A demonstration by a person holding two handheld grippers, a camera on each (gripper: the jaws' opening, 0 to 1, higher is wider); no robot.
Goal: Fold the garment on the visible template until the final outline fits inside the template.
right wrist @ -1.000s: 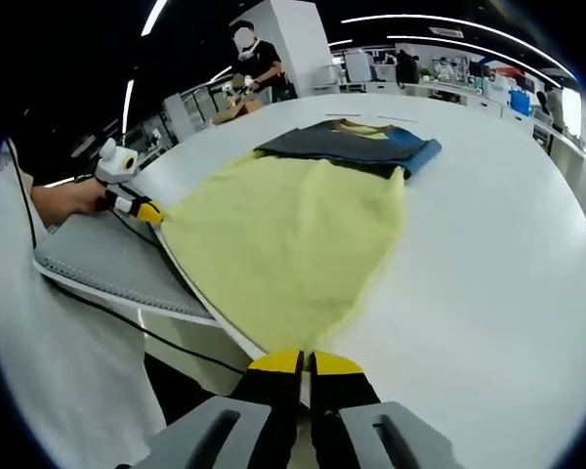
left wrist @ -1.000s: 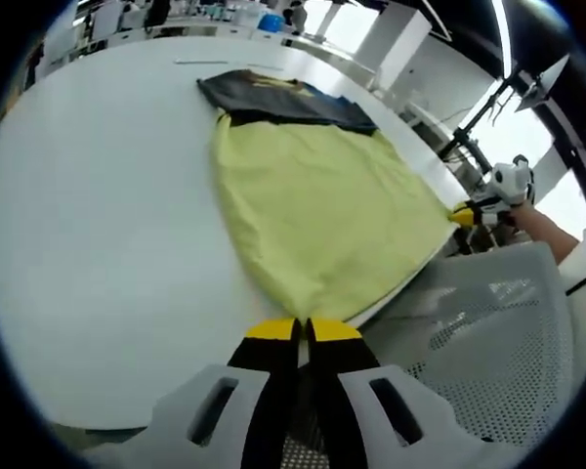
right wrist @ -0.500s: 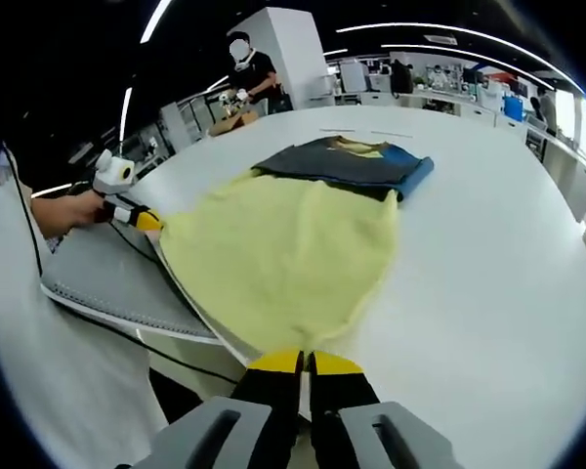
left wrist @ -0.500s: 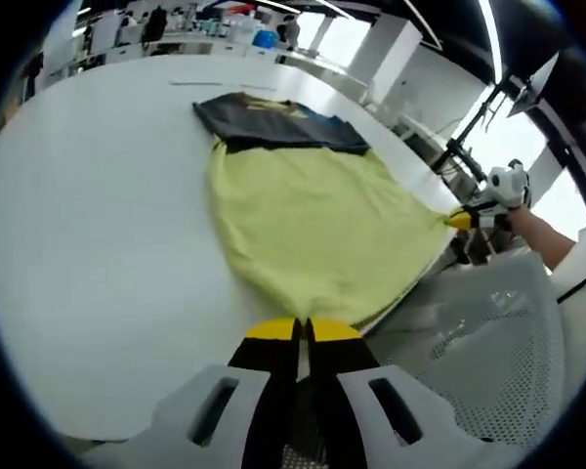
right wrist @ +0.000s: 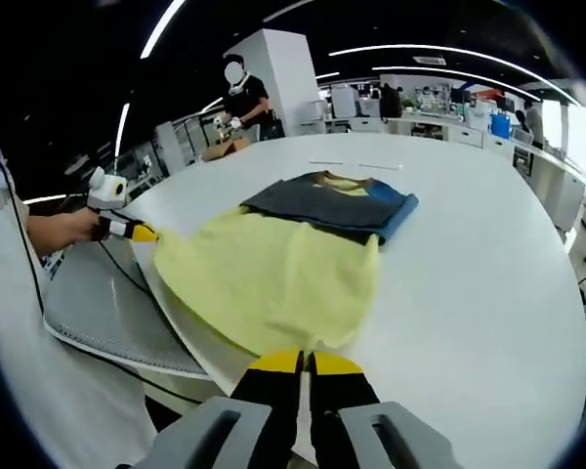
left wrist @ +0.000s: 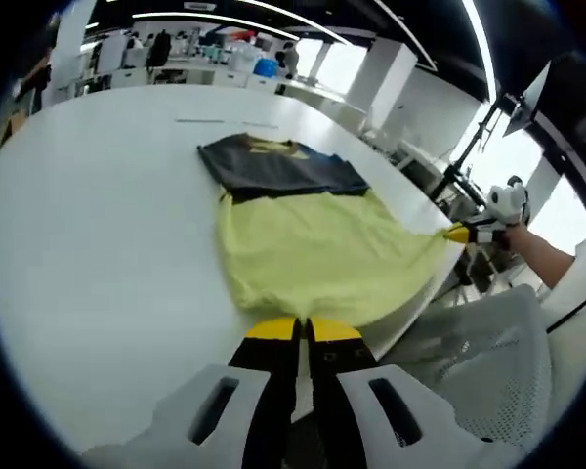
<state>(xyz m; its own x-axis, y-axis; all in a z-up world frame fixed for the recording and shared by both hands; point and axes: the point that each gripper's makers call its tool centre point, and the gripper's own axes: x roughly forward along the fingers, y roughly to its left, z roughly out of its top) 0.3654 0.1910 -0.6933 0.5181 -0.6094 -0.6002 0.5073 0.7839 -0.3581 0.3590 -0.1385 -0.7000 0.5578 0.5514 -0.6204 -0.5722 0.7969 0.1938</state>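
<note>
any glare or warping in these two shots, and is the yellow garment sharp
Left gripper view: strong fisheye bending of the white table; bright windows at the right blow out near the right gripper; the yellow garment is reasonably sharp. Right gripper view: same curved table edge, ceiling light strips streak overhead, garment evenly lit with soft shadows; the left gripper is small and soft.

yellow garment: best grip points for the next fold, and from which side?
The two near hem corners, approached from the table's near edge. The yellow garment lies flat, its hem running along that edge, so each corner offers a thin free flap. The left claw and right claw appear to pinch there already.
</note>
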